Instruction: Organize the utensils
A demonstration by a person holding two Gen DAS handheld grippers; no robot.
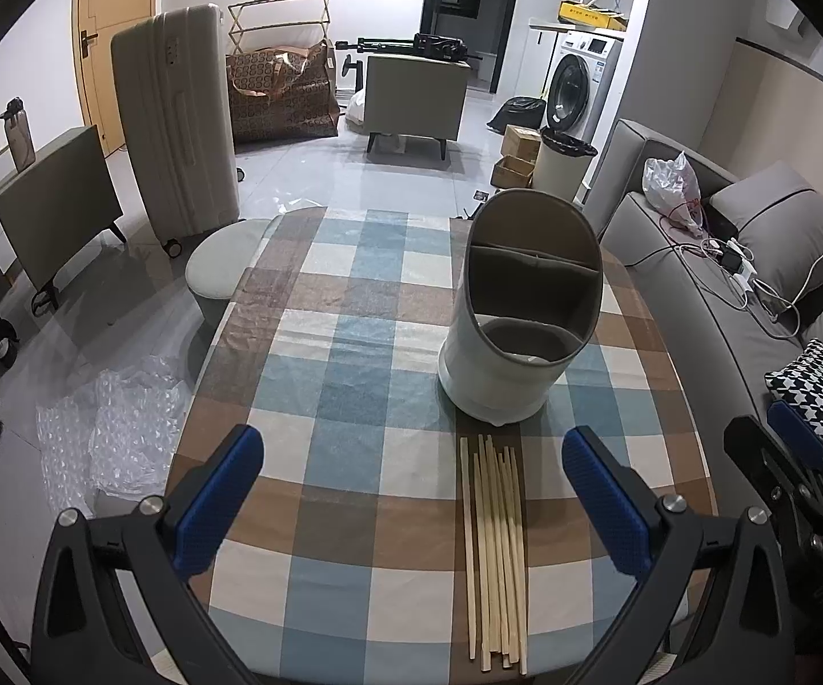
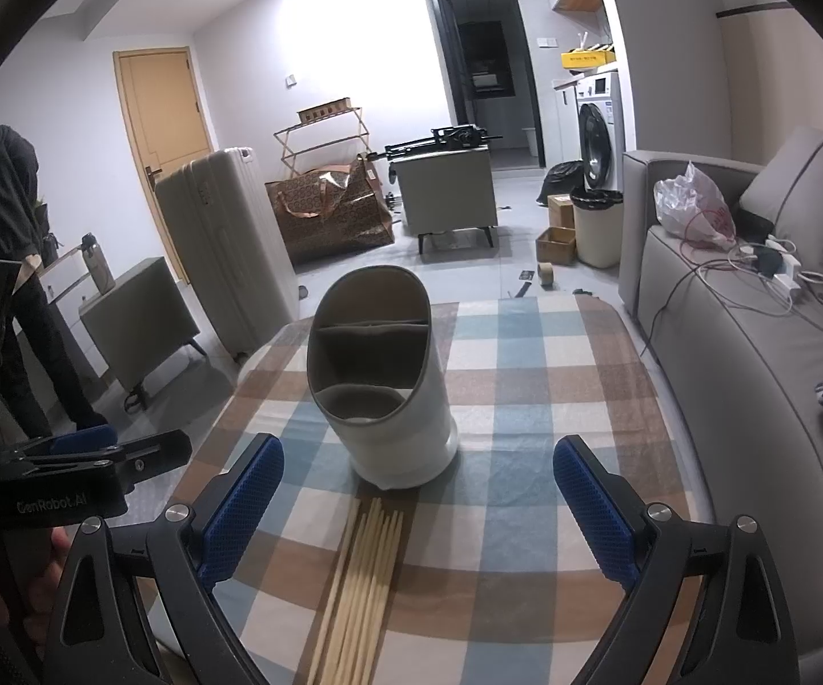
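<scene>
Several pale wooden chopsticks (image 1: 494, 548) (image 2: 362, 588) lie side by side on the checked tablecloth (image 1: 354, 342) (image 2: 525, 399), near its front edge. Just beyond them stands a white utensil holder (image 1: 520, 319) (image 2: 382, 394) with a slanted grey-lined mouth and inner dividers; nothing shows inside it. My left gripper (image 1: 411, 491) hovers open above the cloth, the chopsticks lying between its blue pads toward the right one. My right gripper (image 2: 417, 502) is open too, with the chopsticks between its fingers toward the left. Each gripper shows at the edge of the other's view.
A grey sofa (image 2: 754, 371) with cables, a plastic bag and cushions runs along the table's right side. A round stool (image 1: 223, 262), a suitcase (image 1: 177, 125) and bubble wrap (image 1: 108, 434) sit left of the table. A person (image 2: 5, 285) stands at far left.
</scene>
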